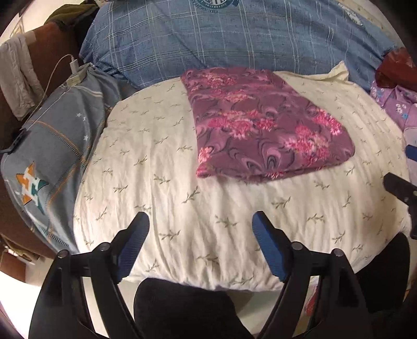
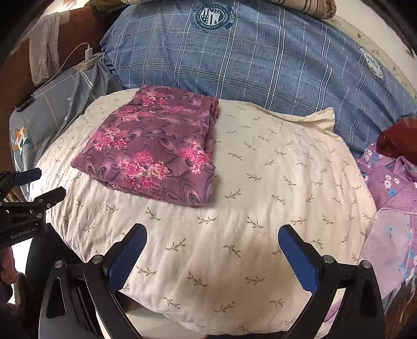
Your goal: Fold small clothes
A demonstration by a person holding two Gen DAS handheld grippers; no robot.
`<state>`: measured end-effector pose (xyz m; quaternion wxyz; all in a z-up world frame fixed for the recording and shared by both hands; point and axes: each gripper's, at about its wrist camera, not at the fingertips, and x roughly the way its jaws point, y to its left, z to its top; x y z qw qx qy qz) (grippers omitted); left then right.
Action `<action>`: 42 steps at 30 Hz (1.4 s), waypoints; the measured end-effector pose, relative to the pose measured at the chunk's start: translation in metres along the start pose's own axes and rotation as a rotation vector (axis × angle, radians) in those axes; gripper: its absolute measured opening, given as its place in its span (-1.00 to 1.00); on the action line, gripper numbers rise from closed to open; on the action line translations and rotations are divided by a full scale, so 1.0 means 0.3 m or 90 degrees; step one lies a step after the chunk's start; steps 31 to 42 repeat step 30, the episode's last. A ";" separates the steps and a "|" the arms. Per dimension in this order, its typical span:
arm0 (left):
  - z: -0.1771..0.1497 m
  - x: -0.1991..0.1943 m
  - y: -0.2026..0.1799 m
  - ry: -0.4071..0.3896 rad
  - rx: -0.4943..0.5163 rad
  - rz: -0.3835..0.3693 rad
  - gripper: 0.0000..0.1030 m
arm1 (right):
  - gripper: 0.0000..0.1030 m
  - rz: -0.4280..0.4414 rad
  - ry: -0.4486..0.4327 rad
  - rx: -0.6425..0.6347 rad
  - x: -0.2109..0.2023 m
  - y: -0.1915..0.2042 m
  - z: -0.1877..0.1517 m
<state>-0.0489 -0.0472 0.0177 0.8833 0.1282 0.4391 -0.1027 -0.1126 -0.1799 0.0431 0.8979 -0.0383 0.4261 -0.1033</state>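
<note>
Both tools, left tool (image 1: 200, 221) and right tool (image 2: 212, 234), hang released and empty at the bottom of their frames, jaws spread above the cream pillow (image 2: 273, 182). The folded purple floral garment (image 1: 260, 125) lies at centre frame on the pillow's far part. The risk, as judged: thin, limp fabric on a soft, domed surface may slide or unfold if nudged; lilac clothes (image 2: 391, 187) wait at right.

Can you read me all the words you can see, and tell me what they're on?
"GenRobot.AI": on the left gripper body.
"STATES": on the round badge printed on the blue plaid pillow; its remaining ring text is too blurred.
Second badge: unreadable.
Star logo on the grey cloth: an "H".
</note>
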 end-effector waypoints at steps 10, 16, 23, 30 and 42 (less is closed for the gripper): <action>-0.049 -0.081 -0.005 -0.036 -0.009 -0.104 0.60 | 0.97 0.001 -0.009 0.011 -0.059 0.003 -0.054; -0.057 -0.106 -0.019 -0.048 0.017 -0.103 0.60 | 0.97 -0.010 -0.020 0.005 -0.087 0.008 -0.052; -0.062 -0.121 -0.032 -0.056 0.025 -0.120 0.60 | 0.97 -0.014 -0.019 -0.007 -0.086 0.018 -0.052; -0.055 -0.125 -0.039 -0.062 0.027 -0.101 0.60 | 0.97 -0.029 -0.010 -0.029 -0.071 0.012 -0.044; -0.055 -0.125 -0.039 -0.062 0.027 -0.101 0.60 | 0.97 -0.029 -0.010 -0.029 -0.071 0.012 -0.044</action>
